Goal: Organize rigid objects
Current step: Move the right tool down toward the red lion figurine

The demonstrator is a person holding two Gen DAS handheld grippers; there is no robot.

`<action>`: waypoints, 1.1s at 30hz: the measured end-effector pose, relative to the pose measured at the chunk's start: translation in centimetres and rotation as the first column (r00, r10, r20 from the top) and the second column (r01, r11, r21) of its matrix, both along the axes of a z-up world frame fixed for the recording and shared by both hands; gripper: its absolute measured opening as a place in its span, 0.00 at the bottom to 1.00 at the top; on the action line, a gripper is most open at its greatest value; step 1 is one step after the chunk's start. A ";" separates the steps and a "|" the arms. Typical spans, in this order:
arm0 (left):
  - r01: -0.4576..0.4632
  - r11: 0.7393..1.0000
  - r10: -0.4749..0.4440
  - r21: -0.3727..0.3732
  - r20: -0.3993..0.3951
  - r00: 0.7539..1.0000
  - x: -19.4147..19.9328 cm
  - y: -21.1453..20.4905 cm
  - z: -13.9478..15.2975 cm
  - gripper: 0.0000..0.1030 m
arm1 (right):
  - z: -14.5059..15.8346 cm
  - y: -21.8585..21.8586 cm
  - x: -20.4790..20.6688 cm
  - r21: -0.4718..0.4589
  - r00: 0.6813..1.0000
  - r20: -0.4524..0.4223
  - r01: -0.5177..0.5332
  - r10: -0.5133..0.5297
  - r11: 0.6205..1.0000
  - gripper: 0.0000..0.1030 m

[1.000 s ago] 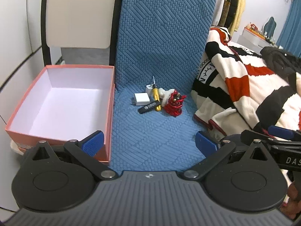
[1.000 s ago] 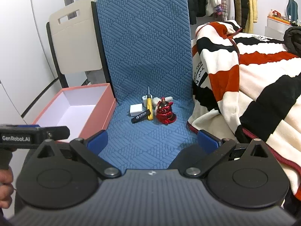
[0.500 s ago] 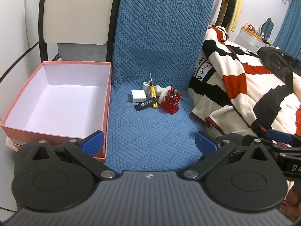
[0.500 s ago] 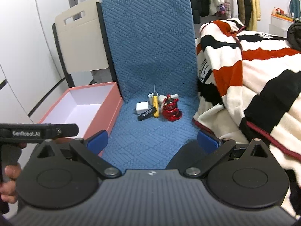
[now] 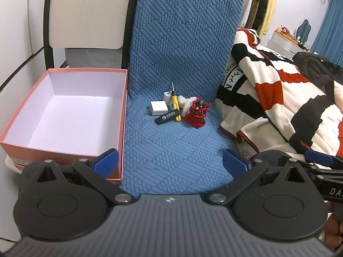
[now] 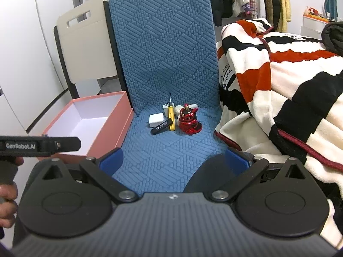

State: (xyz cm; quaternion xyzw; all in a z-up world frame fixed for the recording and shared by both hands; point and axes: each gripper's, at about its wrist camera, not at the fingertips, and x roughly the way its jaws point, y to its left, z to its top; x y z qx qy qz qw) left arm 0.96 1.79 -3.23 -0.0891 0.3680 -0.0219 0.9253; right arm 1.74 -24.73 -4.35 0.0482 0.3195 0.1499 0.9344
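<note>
A small pile lies at the back of the blue chair seat (image 5: 171,150): a red figurine (image 5: 196,115) (image 6: 188,120), a yellow screwdriver (image 5: 175,107) (image 6: 170,117), a black USB stick (image 5: 167,116) (image 6: 161,126), a white charger (image 5: 158,108) (image 6: 155,120) and a white fluffy item (image 5: 184,103). An empty pink box (image 5: 64,115) (image 6: 90,124) stands left of the seat. My left gripper (image 5: 170,163) and right gripper (image 6: 173,160) are both open and empty, held well in front of the pile.
A striped red, black and cream blanket (image 5: 278,98) (image 6: 278,75) lies on the bed right of the chair. A cream chair back (image 5: 85,12) stands behind the box. The left gripper's body (image 6: 38,145) shows at the left edge of the right wrist view.
Both grippers have moved a little forward and upward toward the chair; the pile and box now appear slightly closer. Nothing was grasped.
</note>
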 end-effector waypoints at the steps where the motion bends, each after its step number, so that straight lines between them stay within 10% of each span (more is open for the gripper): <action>1: 0.002 1.000 -0.002 -0.002 0.002 1.000 0.0 0.0 -0.1 1.00 | 0.0 0.0 0.0 0.002 1.000 0.001 0.001 -0.001 1.000 1.00; 33: 0.115 0.993 -0.115 0.033 0.007 0.993 13.4 -1.4 -9.4 1.00 | -7.5 2.1 12.4 0.083 0.989 -0.028 0.149 -0.147 0.985 0.98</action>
